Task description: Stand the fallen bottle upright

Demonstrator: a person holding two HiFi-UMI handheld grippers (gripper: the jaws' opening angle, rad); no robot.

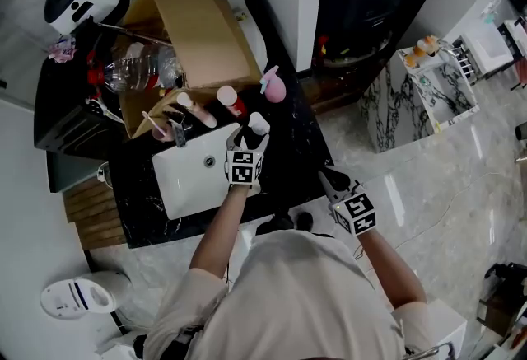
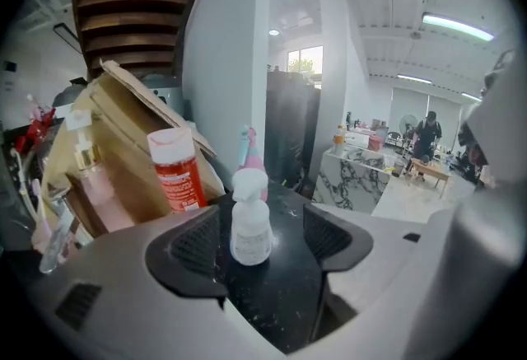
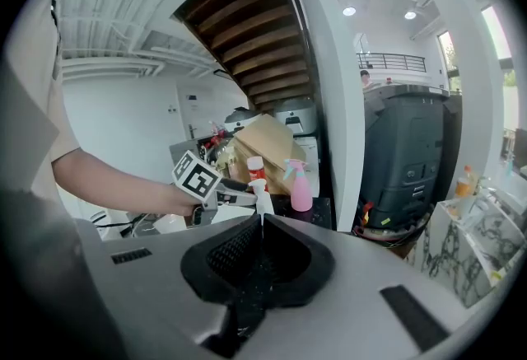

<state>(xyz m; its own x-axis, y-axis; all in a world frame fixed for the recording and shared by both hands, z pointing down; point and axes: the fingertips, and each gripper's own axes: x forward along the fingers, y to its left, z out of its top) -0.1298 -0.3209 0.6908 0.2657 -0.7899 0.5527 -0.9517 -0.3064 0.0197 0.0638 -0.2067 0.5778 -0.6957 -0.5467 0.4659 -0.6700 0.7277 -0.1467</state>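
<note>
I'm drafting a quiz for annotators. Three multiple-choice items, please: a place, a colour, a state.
1. The small white bottle stands: A in the sink; B on the black counter between the left tool's jaws; C in the box.
2. The spray bottle behind it is: A green; B pink; C black.
3. The right tool's jaws are: A together; B wide apart; C gripping a red bottle.
Answers: B, it stands between them untouched; B, pink body; A, they meet with nothing between.

The right gripper [image 3: 261, 221], jaws together and empty, faces the left gripper [image 3: 244, 200] beside an upright white bottle [image 3: 261, 197]
</note>
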